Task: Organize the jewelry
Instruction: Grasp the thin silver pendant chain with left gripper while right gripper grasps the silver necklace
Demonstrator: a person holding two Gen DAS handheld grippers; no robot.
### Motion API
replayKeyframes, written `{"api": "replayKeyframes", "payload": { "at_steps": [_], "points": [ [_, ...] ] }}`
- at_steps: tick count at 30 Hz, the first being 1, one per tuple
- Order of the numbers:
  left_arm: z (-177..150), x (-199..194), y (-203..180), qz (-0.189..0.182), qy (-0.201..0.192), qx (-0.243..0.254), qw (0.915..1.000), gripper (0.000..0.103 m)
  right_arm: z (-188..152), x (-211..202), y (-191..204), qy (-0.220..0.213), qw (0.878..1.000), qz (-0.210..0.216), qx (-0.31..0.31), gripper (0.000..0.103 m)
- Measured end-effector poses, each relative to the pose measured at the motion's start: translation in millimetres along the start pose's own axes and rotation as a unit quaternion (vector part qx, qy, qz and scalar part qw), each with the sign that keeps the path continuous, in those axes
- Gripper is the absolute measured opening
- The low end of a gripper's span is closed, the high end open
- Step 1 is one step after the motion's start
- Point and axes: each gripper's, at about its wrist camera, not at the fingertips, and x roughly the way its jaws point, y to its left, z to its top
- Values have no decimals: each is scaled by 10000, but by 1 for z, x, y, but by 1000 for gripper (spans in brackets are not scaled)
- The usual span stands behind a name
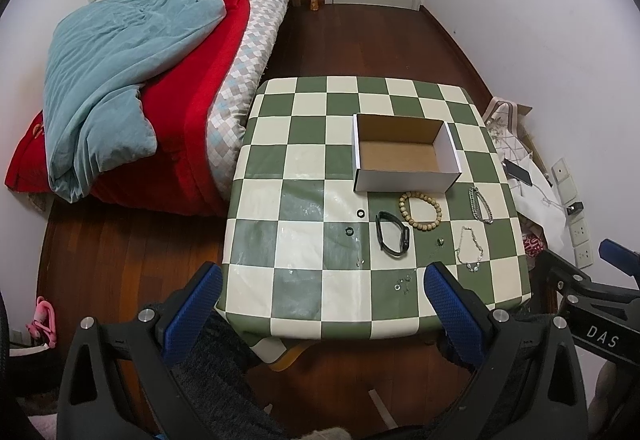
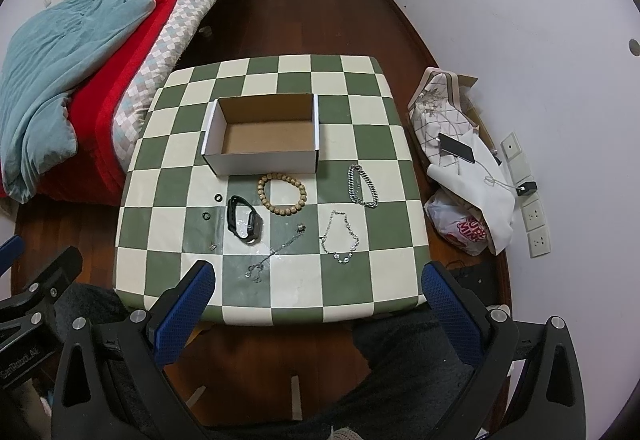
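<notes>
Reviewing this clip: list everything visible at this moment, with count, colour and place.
table: one, green and cream checked cover, centre of the room
box: one, white outside, brown inside, open and empty, far half of the table
bead bracelet: one, tan, just in front of the box
wristband: one, black, left of the beads
small rings: two, dark, left of the wristband
chain bracelet: one, silver, right of the beads
necklace: one, silver, near right
thin chain: one, silver, near centre
bed: one, red and teal bedding, left
bags: several, white, floor at right
left gripper: blue pads, open, empty
right gripper: blue pads, open, empty
</notes>
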Motion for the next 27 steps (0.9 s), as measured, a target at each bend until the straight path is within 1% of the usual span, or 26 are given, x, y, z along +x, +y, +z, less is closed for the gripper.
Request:
{"api": "replayKeyframes", "payload": {
  "at_steps": [1,3,7,11,12,14,16,17,18,20,23,26,27],
  "points": [
    [0,3,-1,7,-32,4,10000,103,1,2,-1,13,10000,4,26,103],
    [1,11,-1,134,-91,46,9999,103,4,9,-5,27,9999,-29,125,103],
    [1,35,-9,574,-256,290,9976,103,8,33,-27,109,9990,-175,388,103],
    [-4,69,-27,958,-308,796,9917,103,6,77,-57,274,9963,-426,696,103],
    [-5,78,-33,979,-279,953,9902,103,6,93,-62,378,9955,-446,750,103],
    [-9,94,-42,1048,-243,1158,9874,103,1,122,-75,525,9942,-329,874,102],
    [-14,112,-56,1104,-189,1398,9838,103,-6,156,-84,755,9921,-203,982,93],
    [-17,120,-61,1175,-177,1474,9819,103,-10,172,-87,846,9911,-154,1019,86],
    [-19,127,-66,1203,-141,1536,9807,103,-13,190,-89,928,9898,-118,1071,81],
    [-24,139,-73,1243,-68,1592,9794,103,-22,216,-92,1007,9885,-73,1122,78],
    [-31,156,-81,1254,121,1637,9784,103,-29,243,-91,949,9893,-16,1112,74],
    [-38,173,-84,1186,408,1564,9797,103,-31,266,-87,962,9900,35,1033,64],
    [-40,176,-85,1153,455,1532,9804,103,-30,265,-84,791,9926,-71,922,58]
  ]
}}
